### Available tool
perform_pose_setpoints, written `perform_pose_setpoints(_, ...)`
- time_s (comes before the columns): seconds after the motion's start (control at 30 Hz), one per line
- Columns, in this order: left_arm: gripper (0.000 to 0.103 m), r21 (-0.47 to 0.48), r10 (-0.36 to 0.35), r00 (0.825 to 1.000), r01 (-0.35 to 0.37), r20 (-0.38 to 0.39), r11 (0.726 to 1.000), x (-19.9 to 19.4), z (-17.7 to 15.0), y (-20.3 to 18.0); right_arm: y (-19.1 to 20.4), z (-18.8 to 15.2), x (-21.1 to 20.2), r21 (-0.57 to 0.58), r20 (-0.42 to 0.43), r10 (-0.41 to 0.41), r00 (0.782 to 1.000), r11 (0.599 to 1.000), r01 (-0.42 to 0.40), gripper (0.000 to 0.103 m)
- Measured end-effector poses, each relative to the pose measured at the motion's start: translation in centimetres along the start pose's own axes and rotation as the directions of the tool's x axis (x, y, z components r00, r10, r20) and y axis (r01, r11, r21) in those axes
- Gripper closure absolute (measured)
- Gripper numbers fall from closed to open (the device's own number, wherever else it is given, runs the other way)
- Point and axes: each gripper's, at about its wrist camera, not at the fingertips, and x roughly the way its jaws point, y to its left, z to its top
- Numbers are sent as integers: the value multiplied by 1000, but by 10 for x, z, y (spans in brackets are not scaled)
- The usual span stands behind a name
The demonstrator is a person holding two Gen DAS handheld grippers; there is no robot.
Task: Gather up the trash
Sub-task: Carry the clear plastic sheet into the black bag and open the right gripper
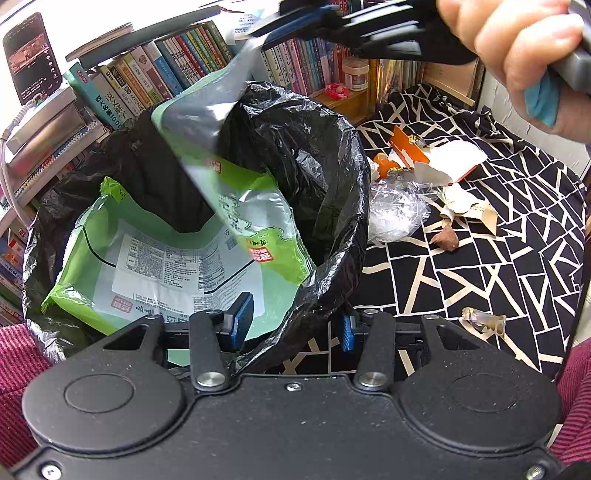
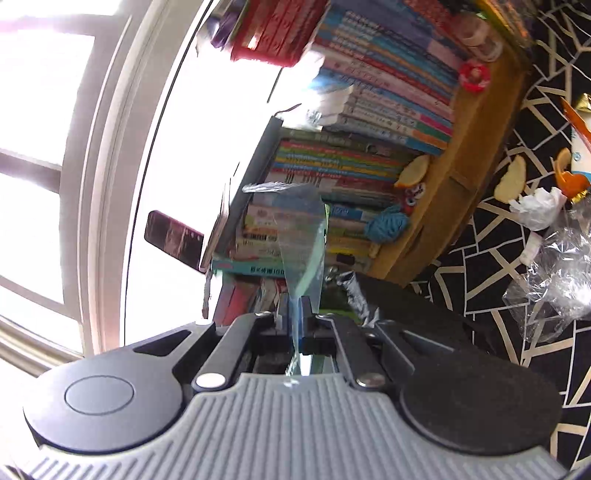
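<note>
At left we hold the black trash bag (image 1: 295, 155) open, left gripper (image 1: 291, 325) pinching its rim, a green wrapper (image 1: 236, 206) hanging half inside from our right gripper (image 1: 317, 18), jaws clamped on its top edge; next, we judge, release, then fetch scraps off the patterned cloth (image 1: 480, 266).

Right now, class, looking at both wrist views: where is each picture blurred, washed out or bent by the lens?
Left wrist view: the green wrapper is motion-smeared where it hangs from the right gripper over the black trash bag; the bookshelf curves from fisheye distortion. Right wrist view: the window is blown out white, and the books above are smeared.
</note>
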Motion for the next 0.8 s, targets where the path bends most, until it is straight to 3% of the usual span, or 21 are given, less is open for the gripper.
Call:
perform_pose_setpoints(0.1, 59, -1, 0, 1000, 0, -1, 1000, 0, 0, -1, 18, -9, 27, -77, -118, -57, 991, 996, 48, 96)
perform_pose_setpoints(0.2, 59, -1, 0, 1000, 0, 0, 1000, 0, 0, -1, 30, -22, 55, -159, -245, -127, 961, 983, 89, 96)
perform_pose_setpoints(0.3, 59, -1, 0, 1000, 0, -1, 1000, 0, 0, -1, 37, -42, 82, -252, -356, -267, 896, 950, 184, 94)
perform_pose_setpoints(0.47, 59, -3, -1, 1000, 1, -3, 1000, 0, 0, -1, 28, -59, 113, -293, -478, -362, 801, 925, 243, 90)
perform_pose_setpoints(0.53, 59, -4, -3, 1000, 3, -2, 1000, 0, 0, 0, 25, -63, 119, -294, -505, -374, 777, 922, 253, 73)
perform_pose_setpoints(0.67, 59, -4, -3, 1000, 3, -2, 1000, 0, 1, 1, 30, -63, 112, -286, -532, -322, 783, 939, 192, 42)
perform_pose_setpoints(0.8, 59, -4, -3, 1000, 3, -2, 1000, 0, 1, 1, 47, -48, 92, -268, -521, -217, 825, 960, 84, 26)
